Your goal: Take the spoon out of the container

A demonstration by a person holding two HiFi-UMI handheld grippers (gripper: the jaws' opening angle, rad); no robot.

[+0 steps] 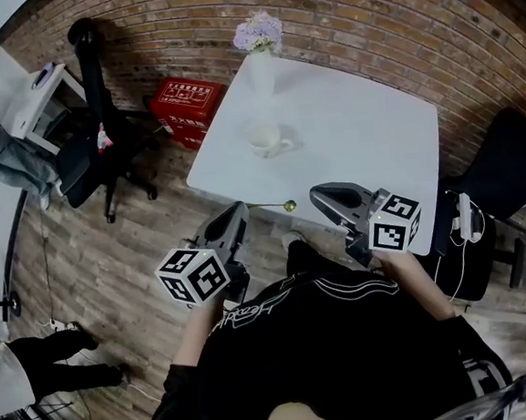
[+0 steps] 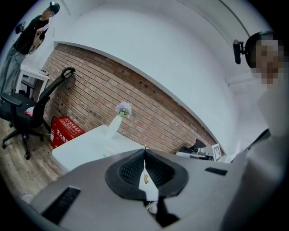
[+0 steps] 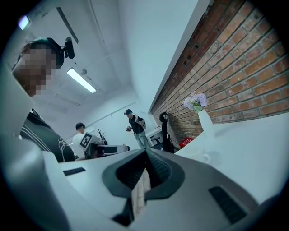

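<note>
My left gripper (image 1: 239,214) is held off the near edge of the white table (image 1: 367,140), shut on the thin handle of a spoon (image 1: 287,206). The spoon's small golden bowl sticks out to the right over the floor. In the left gripper view the spoon (image 2: 146,178) shows as a gold spot pinched between the closed pads. A white cup (image 1: 266,140) stands on the table, well beyond both grippers, with nothing visible in it. My right gripper (image 1: 324,195) hovers over the table's near edge, shut and holding nothing; in its own view the right gripper (image 3: 145,155) has its pads together.
A white vase of lilac flowers (image 1: 261,58) stands at the table's far edge. A red box (image 1: 183,106) and a black office chair (image 1: 101,136) are on the floor to the left. A dark chair (image 1: 508,183) is at the right. People stand further left.
</note>
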